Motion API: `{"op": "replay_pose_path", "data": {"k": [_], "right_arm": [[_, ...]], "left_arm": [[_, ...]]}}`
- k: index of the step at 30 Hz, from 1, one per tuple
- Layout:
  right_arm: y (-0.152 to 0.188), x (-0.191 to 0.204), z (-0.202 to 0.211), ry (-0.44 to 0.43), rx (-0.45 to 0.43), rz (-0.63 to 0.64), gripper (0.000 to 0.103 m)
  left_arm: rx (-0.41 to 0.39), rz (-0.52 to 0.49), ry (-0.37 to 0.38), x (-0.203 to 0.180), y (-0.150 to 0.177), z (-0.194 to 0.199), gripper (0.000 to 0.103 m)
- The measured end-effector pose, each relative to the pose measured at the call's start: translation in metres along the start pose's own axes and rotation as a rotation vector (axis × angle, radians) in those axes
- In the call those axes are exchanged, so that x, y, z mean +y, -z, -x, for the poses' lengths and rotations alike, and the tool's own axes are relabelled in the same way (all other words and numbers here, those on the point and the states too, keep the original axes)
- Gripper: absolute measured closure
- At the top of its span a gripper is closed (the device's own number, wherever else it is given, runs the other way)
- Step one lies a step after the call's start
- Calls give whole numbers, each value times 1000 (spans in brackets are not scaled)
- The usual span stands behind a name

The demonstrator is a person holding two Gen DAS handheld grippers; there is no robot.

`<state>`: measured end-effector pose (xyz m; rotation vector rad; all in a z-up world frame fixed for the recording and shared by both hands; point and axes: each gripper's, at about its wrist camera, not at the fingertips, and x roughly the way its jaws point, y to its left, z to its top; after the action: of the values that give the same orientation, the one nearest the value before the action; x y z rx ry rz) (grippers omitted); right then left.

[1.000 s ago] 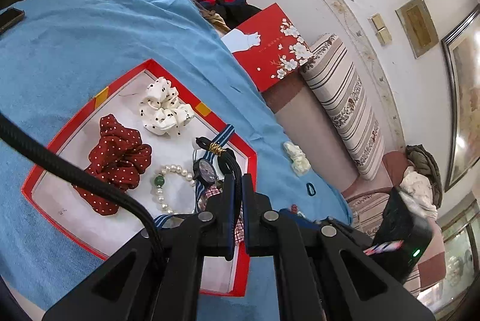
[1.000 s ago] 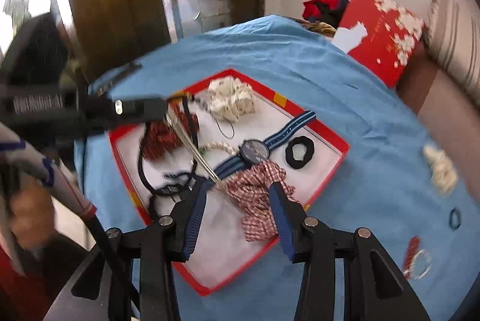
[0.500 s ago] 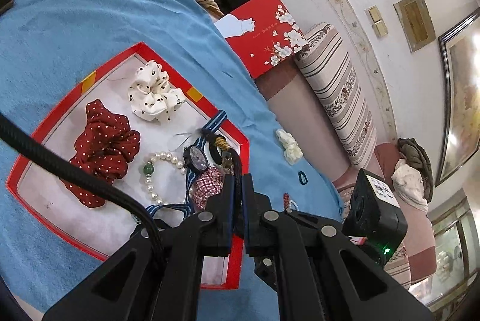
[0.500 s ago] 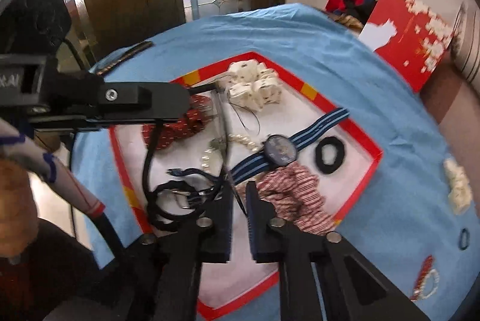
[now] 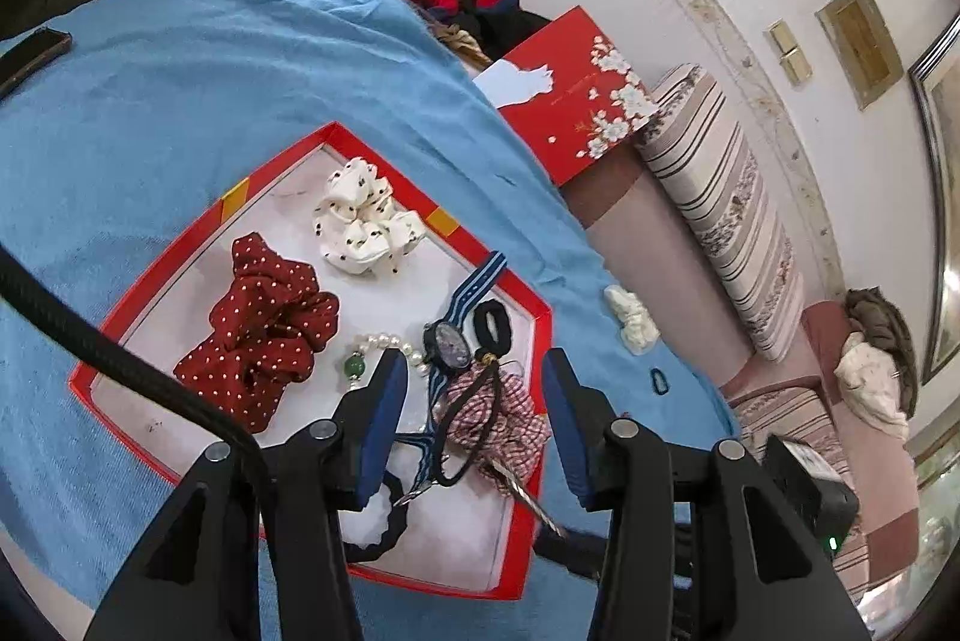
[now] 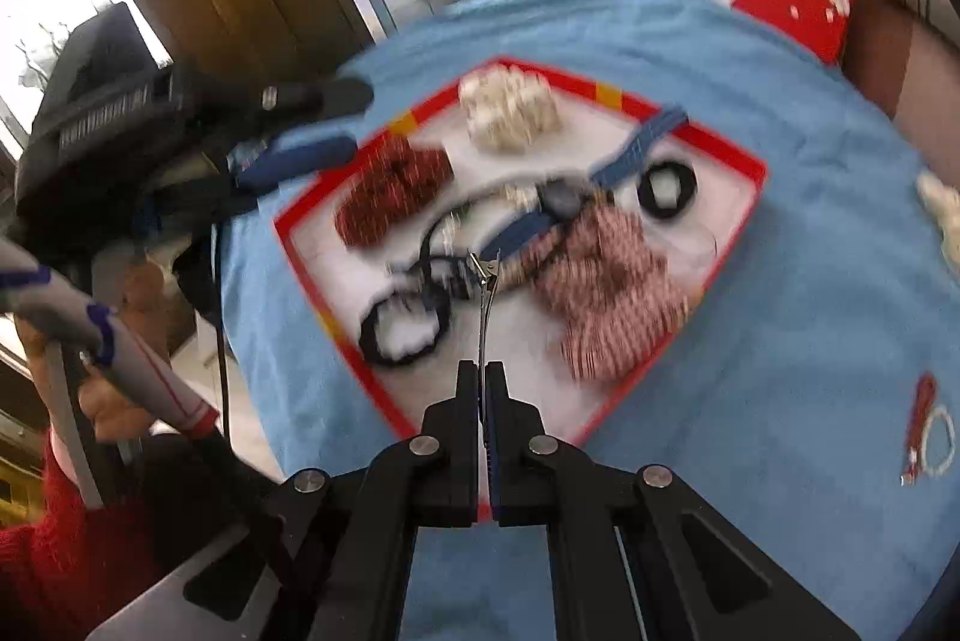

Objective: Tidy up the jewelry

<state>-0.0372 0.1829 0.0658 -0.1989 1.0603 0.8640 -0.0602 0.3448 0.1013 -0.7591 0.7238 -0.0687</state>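
Note:
A red-rimmed tray [image 5: 180, 251] on the blue cloth holds a maroon dotted scrunchie [image 5: 264, 329], a white dotted scrunchie [image 5: 360, 221], a pearl bracelet [image 5: 378, 347], a watch with a striped strap [image 5: 447, 347], a black hair tie [image 5: 492, 323] and a checked scrunchie [image 5: 504, 419]. My left gripper [image 5: 474, 419] is open above the tray's near corner. My right gripper [image 6: 482, 389] is shut on a thin silver chain [image 6: 483, 317] that runs to a clasp among the items over the tray [image 6: 738, 221]. The chain also shows in the left wrist view [image 5: 528, 503].
On the cloth right of the tray lie a white scrunchie [image 5: 630, 320], a small black ring [image 5: 659, 380] and a red-and-white bracelet [image 6: 927, 431]. A red flowered box [image 5: 570, 95] leans at the table's far edge. A phone [image 5: 30, 53] lies far left.
My left gripper has opened and let go of the black cord, which now lies on the tray. My right gripper closed on the silver chain and has pulled back toward the tray's near edge.

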Motion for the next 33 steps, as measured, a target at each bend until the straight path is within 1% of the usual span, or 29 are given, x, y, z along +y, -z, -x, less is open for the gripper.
{"op": "replay_pose_path", "data": {"k": [3,6,8,10,13,14,15,16,17,18,20,23,25,26,28,29,30,31,32,33], "right_arm": [[17,1,13,-6,-4,2,101],[38,-8,35,-9,-32,-35,101],[54,-21,50,2,-47,-85,101],[71,-37,61,42,-57,-141,101],[95,-65,75,77,-65,-241,101],[103,-75,80,82,-72,-282,101],[108,-81,84,83,-77,-308,101],[116,-89,88,86,-85,-339,101],[122,-94,92,95,-93,-360,101],[127,-98,95,104,-99,-374,101],[136,-106,102,116,-110,-406,101],[150,-119,111,134,-124,-448,101],[158,-126,116,143,-128,-470,101],[161,-128,118,146,-129,-475,101],[167,-133,121,145,-132,-482,101],[168,-134,121,141,-135,-489,101],[168,-135,119,136,-137,-494,101],[168,-137,117,131,-140,-498,101],[169,-139,115,125,-142,-502,101],[170,-139,114,119,-143,-505,100]], "left_arm": [[1,-27,-30,-6,3,-3,59],[9,-47,-51,-10,6,-6,57],[36,-44,-55,-11,9,-15,57],[62,-43,-53,-12,13,-23,57],[114,-69,-49,-19,20,-40,57],[131,-88,-58,-24,23,-46,62],[145,-112,-78,-29,27,-53,78],[157,-129,-97,-33,28,-58,88],[173,-145,-124,-36,30,-64,103],[172,-149,-145,-38,30,-67,103],[135,-139,-167,-39,26,-65,103],[66,-75,-178,-31,10,-57,103],[40,-38,-189,-21,-1,-54,103],[36,-23,-181,-18,-4,-54,103],[29,22,-127,-9,-9,-51,101],[28,25,-111,-6,-9,-50,93],[40,14,-96,-5,-8,-51,73],[42,-1,-93,-5,-6,-51,62],[38,-12,-92,-7,-4,-51,46],[38,-33,-86,-9,0,-52,42]]}}
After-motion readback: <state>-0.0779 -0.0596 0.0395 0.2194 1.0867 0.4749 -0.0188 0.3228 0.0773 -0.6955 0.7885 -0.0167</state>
